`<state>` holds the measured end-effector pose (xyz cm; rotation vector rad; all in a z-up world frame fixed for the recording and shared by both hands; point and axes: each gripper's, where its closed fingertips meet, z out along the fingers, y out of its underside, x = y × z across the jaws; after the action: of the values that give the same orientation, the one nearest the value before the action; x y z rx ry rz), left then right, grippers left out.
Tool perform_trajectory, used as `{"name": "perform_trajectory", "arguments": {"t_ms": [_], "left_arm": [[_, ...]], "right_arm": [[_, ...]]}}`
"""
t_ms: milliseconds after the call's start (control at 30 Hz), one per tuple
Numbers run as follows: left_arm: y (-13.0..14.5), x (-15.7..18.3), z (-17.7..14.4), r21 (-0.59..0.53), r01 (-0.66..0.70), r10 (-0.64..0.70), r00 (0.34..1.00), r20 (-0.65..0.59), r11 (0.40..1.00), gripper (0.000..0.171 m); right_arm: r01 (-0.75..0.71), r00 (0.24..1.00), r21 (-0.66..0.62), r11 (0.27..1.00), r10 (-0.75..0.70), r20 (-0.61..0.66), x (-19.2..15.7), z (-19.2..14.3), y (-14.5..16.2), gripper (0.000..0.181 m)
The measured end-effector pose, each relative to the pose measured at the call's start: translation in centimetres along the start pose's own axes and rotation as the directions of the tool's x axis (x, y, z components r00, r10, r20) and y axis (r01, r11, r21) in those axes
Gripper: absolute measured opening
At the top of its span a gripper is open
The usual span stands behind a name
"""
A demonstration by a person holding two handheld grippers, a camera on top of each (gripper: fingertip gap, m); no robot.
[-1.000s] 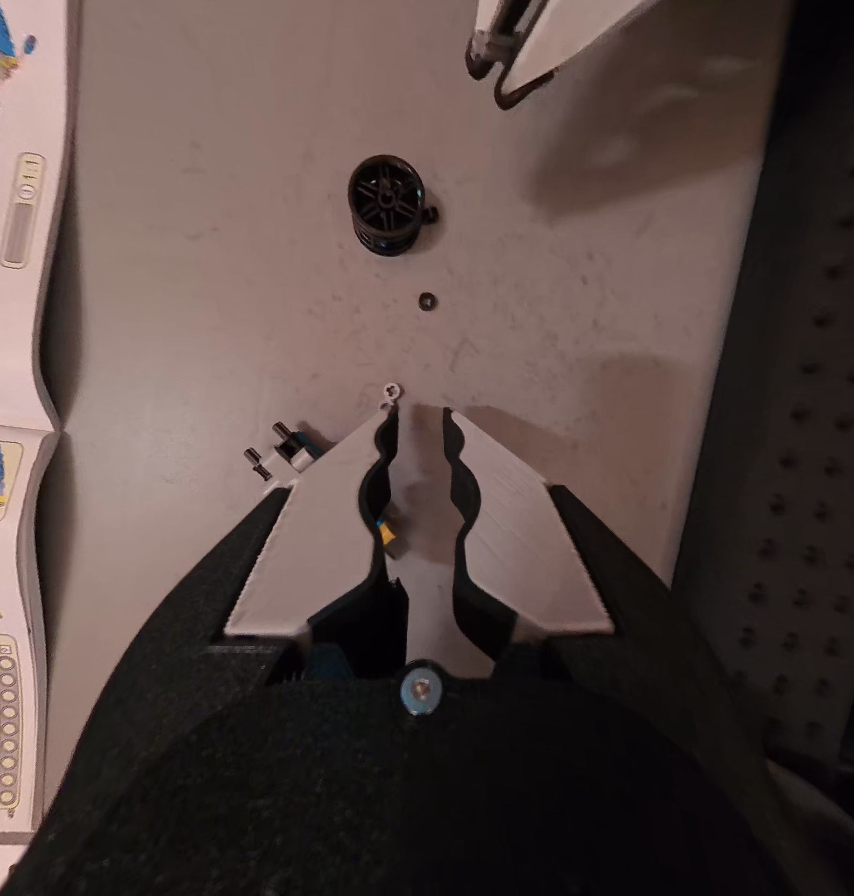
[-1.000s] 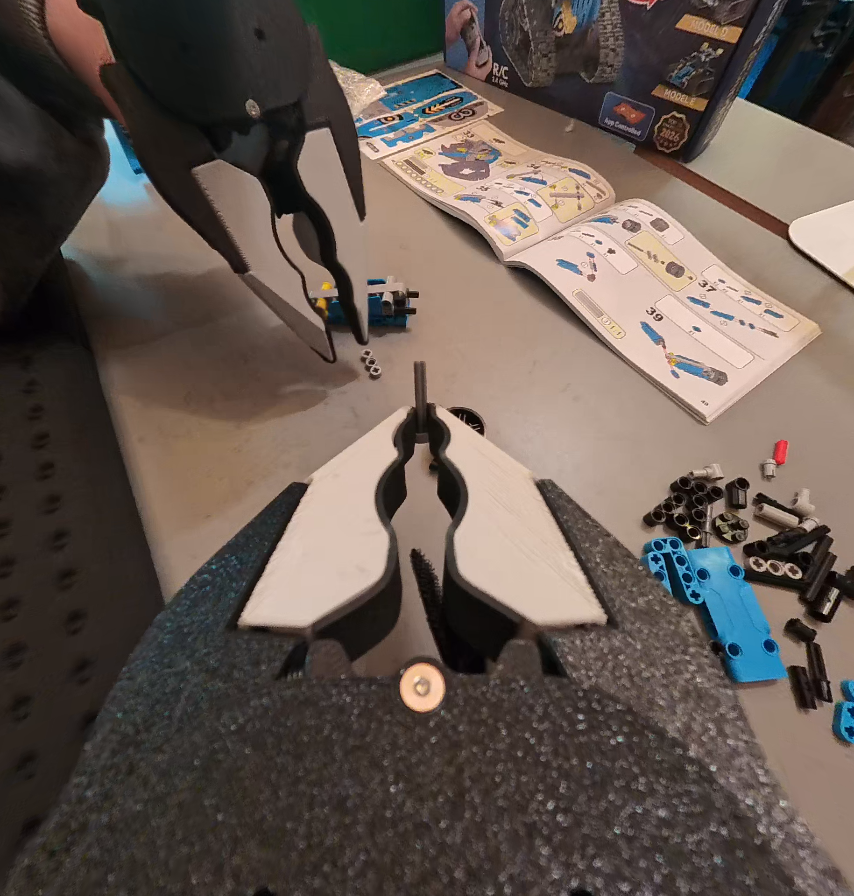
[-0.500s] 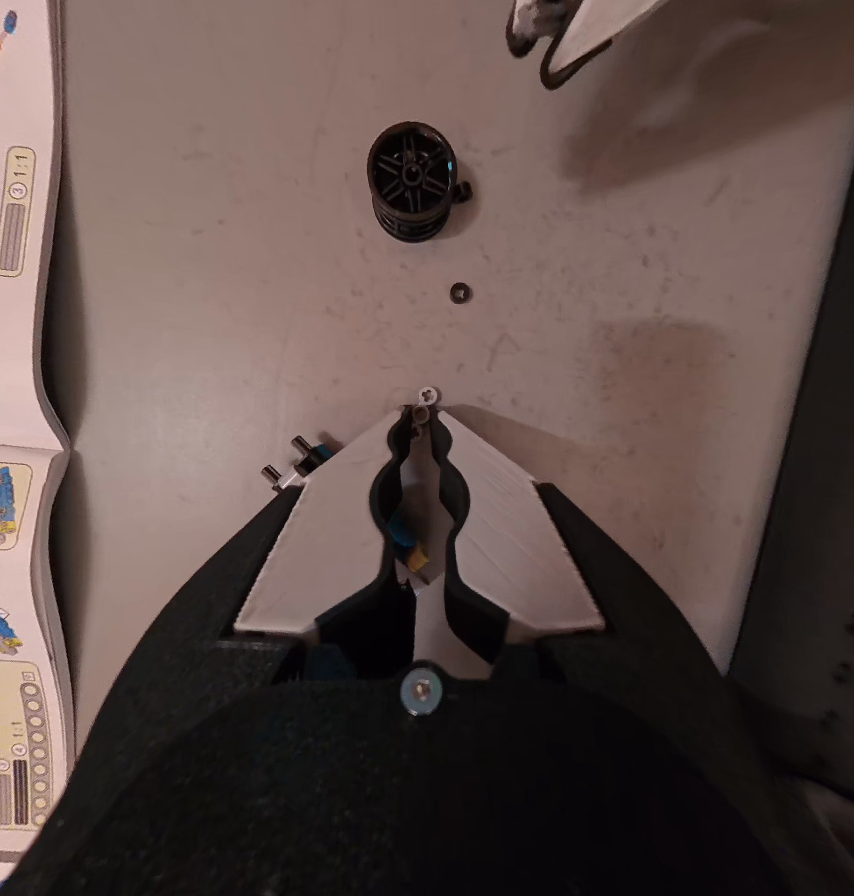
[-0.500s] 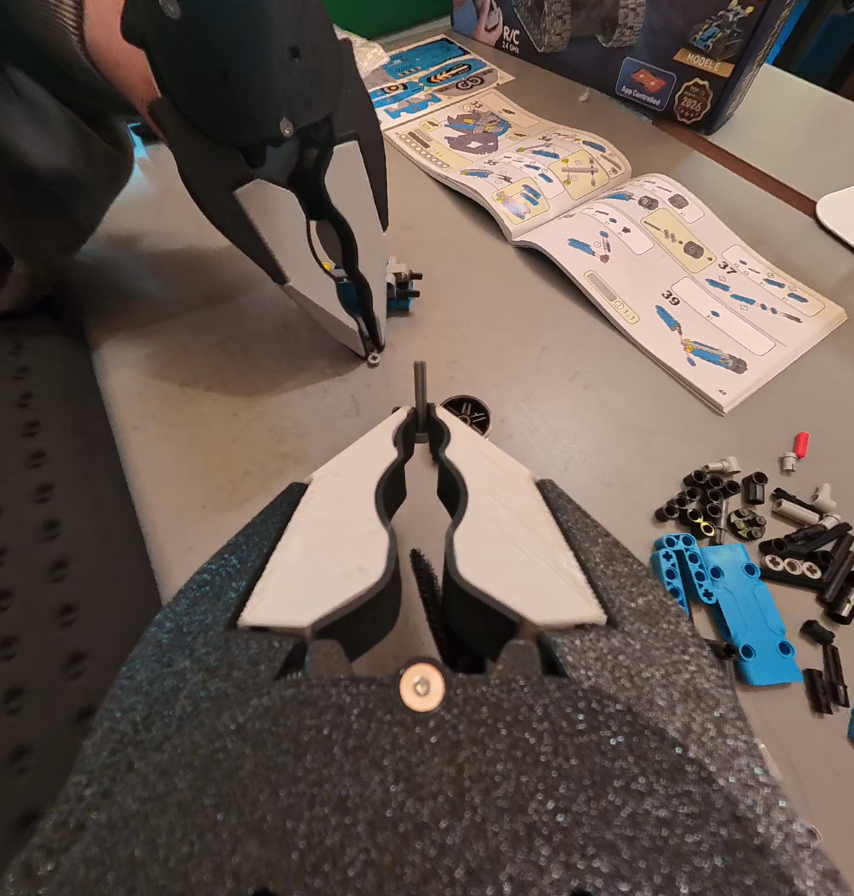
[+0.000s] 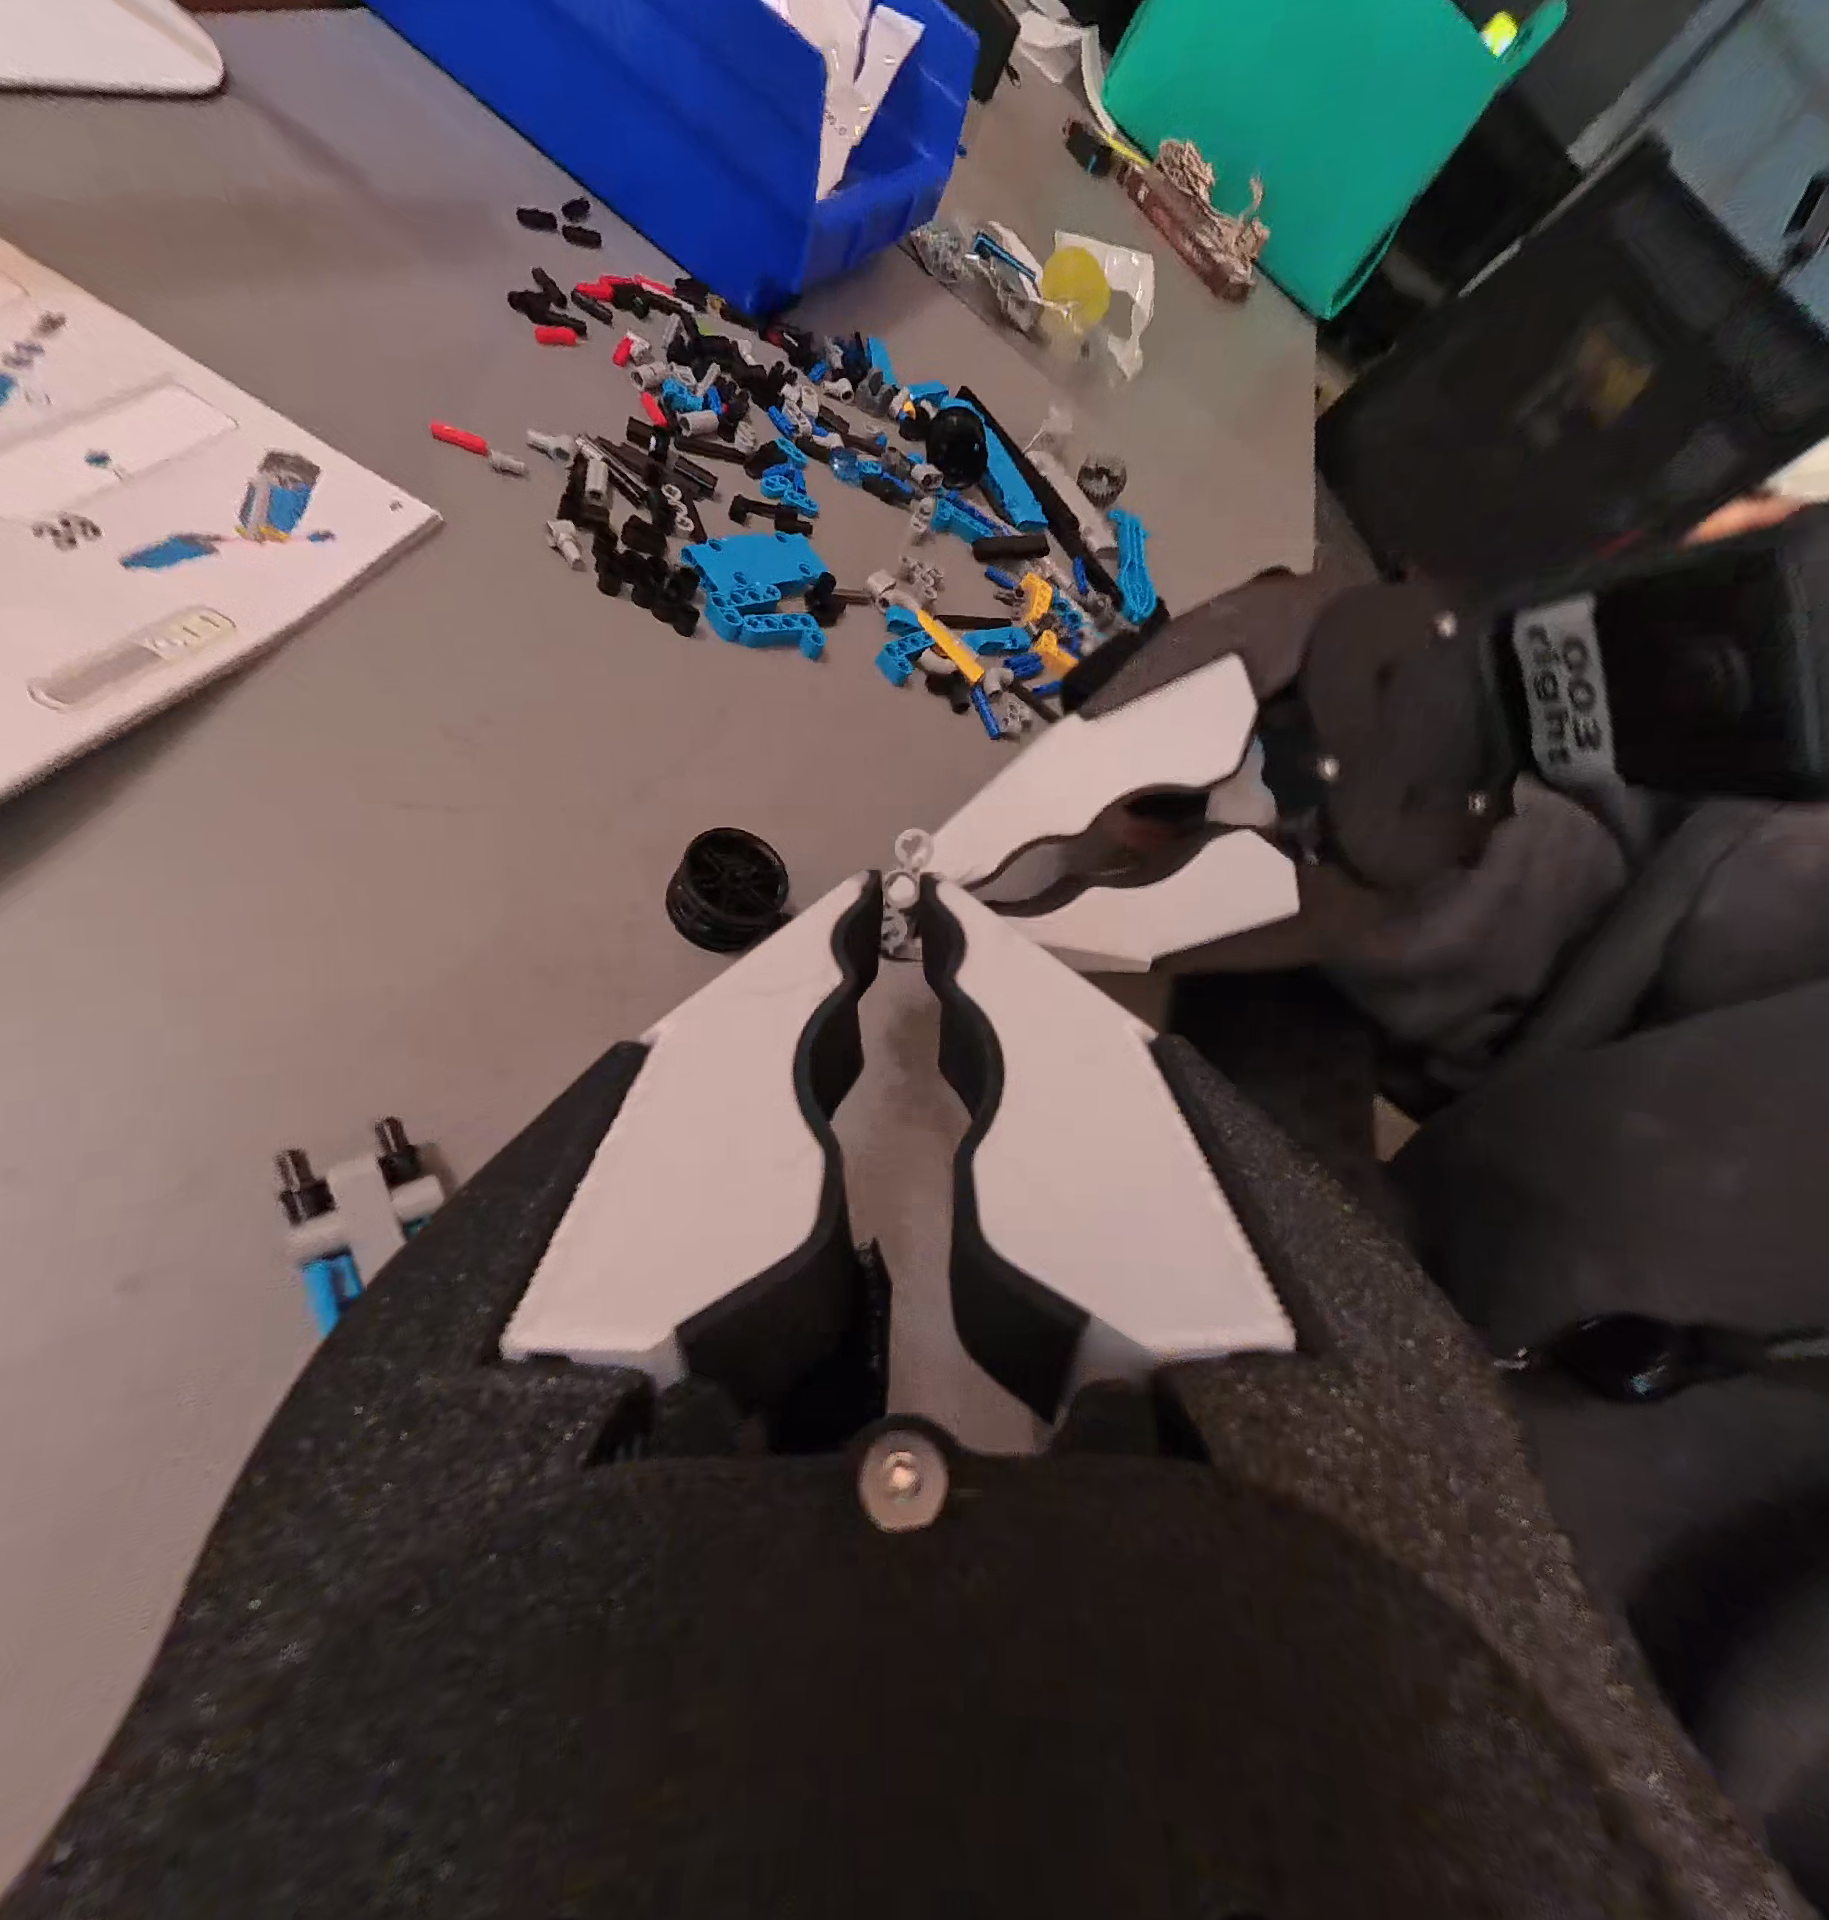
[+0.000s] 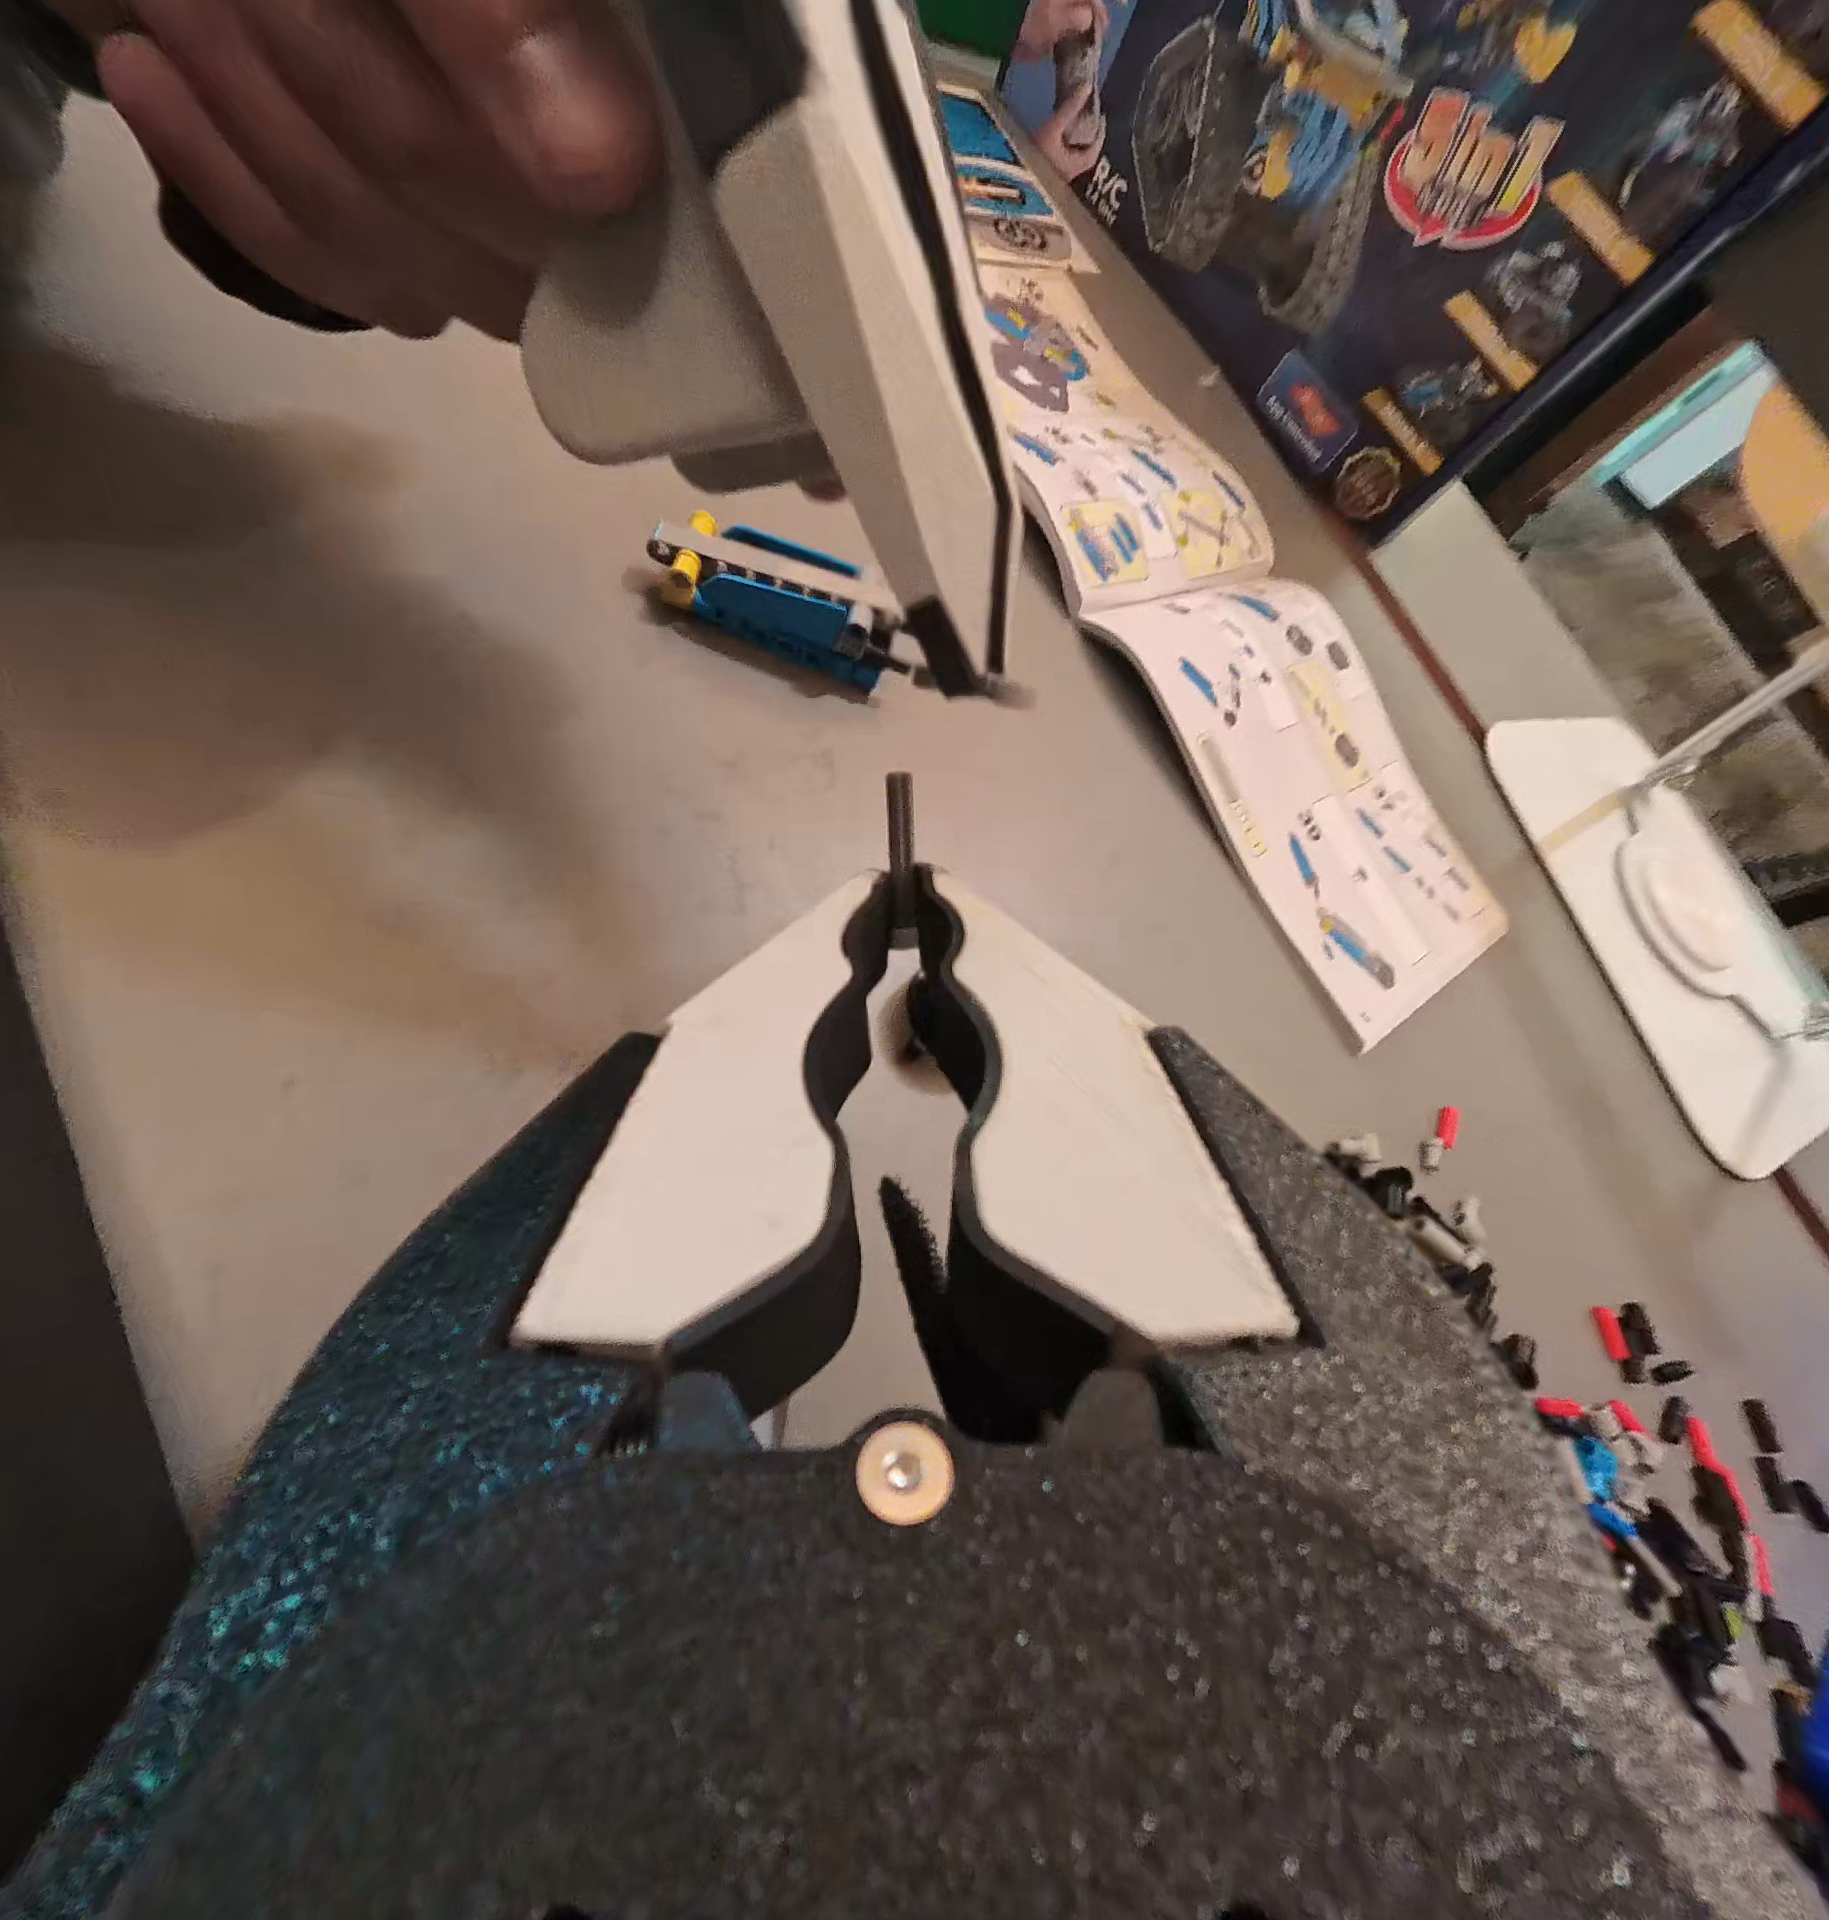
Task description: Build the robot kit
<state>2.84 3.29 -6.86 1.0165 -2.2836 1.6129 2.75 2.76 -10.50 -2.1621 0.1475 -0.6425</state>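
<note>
L gripper point(image 5: 902, 891) is clamped on a small light-grey connector piece point(image 5: 905, 868), pinched right at the tips and poking out a bit past them; it's held up off the grey table point(image 5: 422, 831). R gripper point(image 6: 902, 883) is clamped on a thin dark axle point(image 6: 898, 821), which sticks out straight ahead of the tips. In the L wrist view the R gripper's tips sit just beside the grey piece, nearly touching; whether axle and piece actually meet, can't tell. In the R wrist view the L gripper hangs above and ahead w/ a gap to the axle end, a hand point(image 6: 370, 156) gripping it. So both small parts are picked up and brought near each other, but not visibly joined. On the table: a black wheel point(image 5: 728, 888) near the L tips, a blue-and-grey sub-assembly point(image 6: 775, 603) w/ a yellow pin lying flat below the L gripper, an open instruction booklet point(image 6: 1253, 727), a loose pile of small parts point(image 5: 837, 520) beyond, a blue bin point(image 5: 702, 114) and the kit's box point(image 6: 1409, 208) at the far edge.
</note>
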Motion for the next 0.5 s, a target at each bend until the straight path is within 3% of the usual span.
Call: {"name": "perform_trajectory", "arguments": {"t_ms": [133, 500], "left_arm": [[0.2, 0.1, 0.5, 0.000, 0.131, -0.131, 0.991, -0.022, 0.991, 0.006], [0.4, -0.6, 1.0, 0.017, 0.256, -0.255, 0.966, -0.039, 0.966, 0.006]], "right_arm": [[-0.001, 0.998, 0.021, 1.000, 0.002, -0.057, 0.8, -0.2, -0.5, 0.004], [-0.015, 0.998, 0.010, 1.000, 0.015, -0.063, 1.1, -0.2, -0.2, 0.004]]}}
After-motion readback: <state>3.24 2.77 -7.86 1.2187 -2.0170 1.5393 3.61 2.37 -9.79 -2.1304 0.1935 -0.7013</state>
